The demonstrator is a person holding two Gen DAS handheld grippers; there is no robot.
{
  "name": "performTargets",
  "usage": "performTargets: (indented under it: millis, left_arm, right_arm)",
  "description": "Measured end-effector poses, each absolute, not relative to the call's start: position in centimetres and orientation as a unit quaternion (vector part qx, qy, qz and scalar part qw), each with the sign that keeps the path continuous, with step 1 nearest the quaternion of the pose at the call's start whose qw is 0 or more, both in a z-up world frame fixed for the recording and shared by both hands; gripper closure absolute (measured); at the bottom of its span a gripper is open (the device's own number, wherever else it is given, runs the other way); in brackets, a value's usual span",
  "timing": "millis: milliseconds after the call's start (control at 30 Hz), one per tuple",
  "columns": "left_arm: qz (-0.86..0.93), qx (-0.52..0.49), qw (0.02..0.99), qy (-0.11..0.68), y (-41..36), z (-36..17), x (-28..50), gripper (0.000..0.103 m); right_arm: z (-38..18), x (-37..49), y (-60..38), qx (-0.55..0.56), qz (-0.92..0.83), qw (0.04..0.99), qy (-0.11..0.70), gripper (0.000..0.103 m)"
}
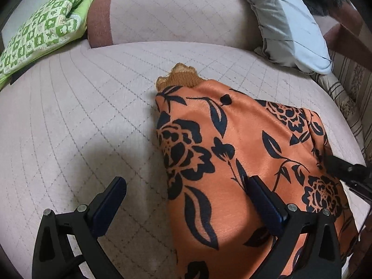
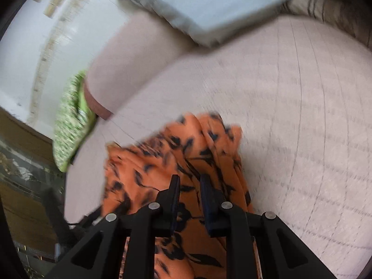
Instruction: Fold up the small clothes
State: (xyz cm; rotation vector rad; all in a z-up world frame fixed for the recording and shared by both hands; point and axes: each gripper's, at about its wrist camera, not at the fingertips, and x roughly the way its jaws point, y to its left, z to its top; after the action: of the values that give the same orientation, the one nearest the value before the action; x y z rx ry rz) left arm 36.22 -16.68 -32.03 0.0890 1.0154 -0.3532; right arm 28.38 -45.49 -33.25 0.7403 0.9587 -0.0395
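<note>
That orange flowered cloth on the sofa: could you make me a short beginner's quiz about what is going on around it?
1. True or false: the left hand-held gripper stands wide open, one finger over the orange garment, the other over the bare sofa seat.
2. What lies at the far left end of the sofa? A) a green patterned cushion B) a red towel C) a stack of books
3. Fill in: the right hand-held gripper has its fingers nearly closed over the ____ fabric.

Key: 1 true; 2 A, the green patterned cushion; 3 orange. Whether that gripper actually pinches the fabric cannot be told.
</note>
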Motion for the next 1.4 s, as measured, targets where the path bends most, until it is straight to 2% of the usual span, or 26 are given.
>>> performTargets:
  millis: [200, 500, 733, 867, 1167, 1400]
  left_arm:
    - [-0.160, 0.057, 0.869, 0.464, -16.9, -31.5, 35.6, 0.000]
    - [-0.147, 0.062, 0.885, 0.437, -16.2, -28.5, 32.9, 0.000]
    - [-0.131, 0.062, 0.865, 0.480, -14.9, -30.3, 31.3, 0.000]
    - [-0.127, 0.104, 0.875, 0.456, -15.9, -30.4, 30.6, 0.000]
    - [-0.119, 0.089, 0.880, 0.451, -14.7, -28.6, 29.1, 0.000]
    - [-0.120, 0.121, 0.880, 0.444, -14.9, -30.0, 26.6, 0.000]
  right_arm:
    - [-33.1, 28.2, -45.6, 0.350, -0.016, 0.825, 0.444, 0.082]
    - [-29.8, 26.5, -44.5, 0.317, 0.028, 0.855, 0.410, 0.082]
    - [-30.2, 25.3, -42.4, 0.284, 0.071, 0.846, 0.446, 0.082]
    - [-32.2, 25.4, -41.5, 0.269, 0.078, 0.829, 0.484, 0.082]
    - [-30.5, 23.1, -41.2, 0.256, 0.084, 0.845, 0.461, 0.082]
    - [-31.6, 21.6, -40.9, 0.231, 0.087, 0.836, 0.490, 0.082]
